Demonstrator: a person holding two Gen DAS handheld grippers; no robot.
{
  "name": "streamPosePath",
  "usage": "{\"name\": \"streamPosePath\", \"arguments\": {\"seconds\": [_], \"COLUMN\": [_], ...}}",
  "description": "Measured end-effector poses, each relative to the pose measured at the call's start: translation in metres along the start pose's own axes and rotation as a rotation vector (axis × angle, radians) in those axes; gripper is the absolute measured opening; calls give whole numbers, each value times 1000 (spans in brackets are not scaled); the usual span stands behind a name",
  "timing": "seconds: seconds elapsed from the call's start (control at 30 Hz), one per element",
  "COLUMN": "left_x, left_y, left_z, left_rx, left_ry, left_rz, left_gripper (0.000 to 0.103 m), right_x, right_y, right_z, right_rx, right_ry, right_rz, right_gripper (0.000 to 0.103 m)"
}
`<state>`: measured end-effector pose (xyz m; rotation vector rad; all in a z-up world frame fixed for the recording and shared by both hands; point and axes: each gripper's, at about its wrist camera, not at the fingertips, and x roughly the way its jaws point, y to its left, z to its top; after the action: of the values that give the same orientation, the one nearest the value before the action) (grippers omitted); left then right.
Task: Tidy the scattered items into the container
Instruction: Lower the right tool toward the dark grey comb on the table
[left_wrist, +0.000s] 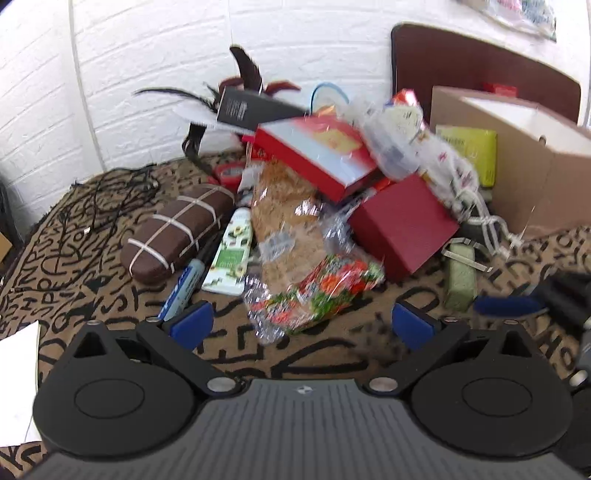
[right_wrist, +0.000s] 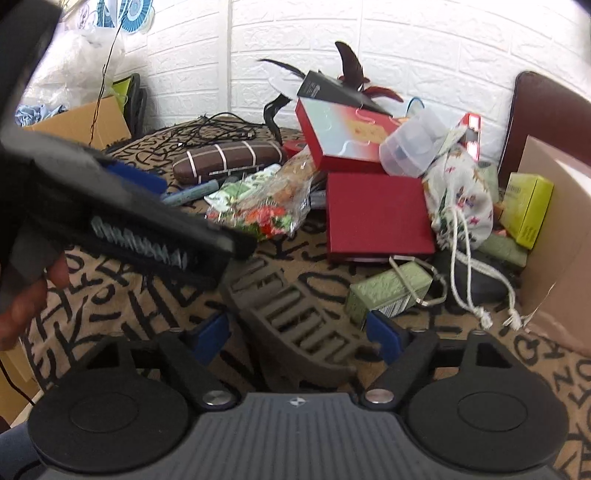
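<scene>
Clutter sat heaped before me. From the left there was a brown glasses case (left_wrist: 177, 232) banded in white, a white-and-green tube (left_wrist: 231, 254) and a crinkly bag (left_wrist: 314, 291) printed red and green. Next came a flat red box (left_wrist: 317, 158) tilted on top of a dark red box (left_wrist: 402, 225), a patterned drawstring pouch (right_wrist: 461, 195) and a small green box (right_wrist: 388, 291). At far right stood the cardboard box (left_wrist: 535, 177), with a yellow-green carton (left_wrist: 469, 151) at its mouth.

My left gripper (left_wrist: 301, 326) had its fingers spread over bare cloth, with nothing between them. My right gripper (right_wrist: 295, 338) had its fingers spread either side of a slotted grey piece (right_wrist: 295, 328) lying on the cloth, and the pads did not press it as far as I could see.

Tan cloth (left_wrist: 332, 354) scrawled with black letters covered the table. A white brick wall (left_wrist: 166, 74) and a brown chair back (left_wrist: 480, 62) stood behind.
</scene>
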<state>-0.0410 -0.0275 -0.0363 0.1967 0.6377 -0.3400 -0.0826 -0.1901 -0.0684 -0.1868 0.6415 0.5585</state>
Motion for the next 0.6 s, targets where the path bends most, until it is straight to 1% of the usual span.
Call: {"name": "streamPosePath", "arguments": {"seconds": [0.03,0.07,0.1,0.13,0.2,0.27,0.33,0.4,0.47,0.5,0.53,0.57,0.6], "left_x": [-1,0,2,5,12,19,26,34,41,43,44,44,44], "left_y": [1,0,-2,-3,-10,-15,-21,-26,-28,-28,-29,-30,-32], "left_z": [1,3,4,5,7,8,11,14,16,17,18,19,20], "left_rx": [-15,-29,-42,-52,-67,-87,-94,-86,-88,-97,-101,-93,-80], "left_ry": [-1,6,19,37,79,104,134,161,191,202,207,206,201], "left_rz": [-4,-14,-22,-25,-25,-28,-12,6,-4,1,15,29,52], "left_gripper": [103,103,103,103,103,103,103,99,83,82,72,60,52], "right_x": [1,1,1,1,2,3,3,3,3,4,3,3,3], "right_y": [0,0,-1,0,3,4,3,3,4,4,3,4,5], "right_z": [-1,-1,-1,-1,0,1,1,1,1,1,1,1,1], "right_rx": [4,8,12,9,-5,-4,-2,0,-5,-4,-2,-8,-22], "right_ry": [4,3,2,2,5,9,11,14,15,16,15,16,16], "right_rz": [6,16,30,38,37,41,44,45,46,46,50,52,50], "right_gripper": [63,59,52,47,47,47,46,46,46,45,45,45,45]}}
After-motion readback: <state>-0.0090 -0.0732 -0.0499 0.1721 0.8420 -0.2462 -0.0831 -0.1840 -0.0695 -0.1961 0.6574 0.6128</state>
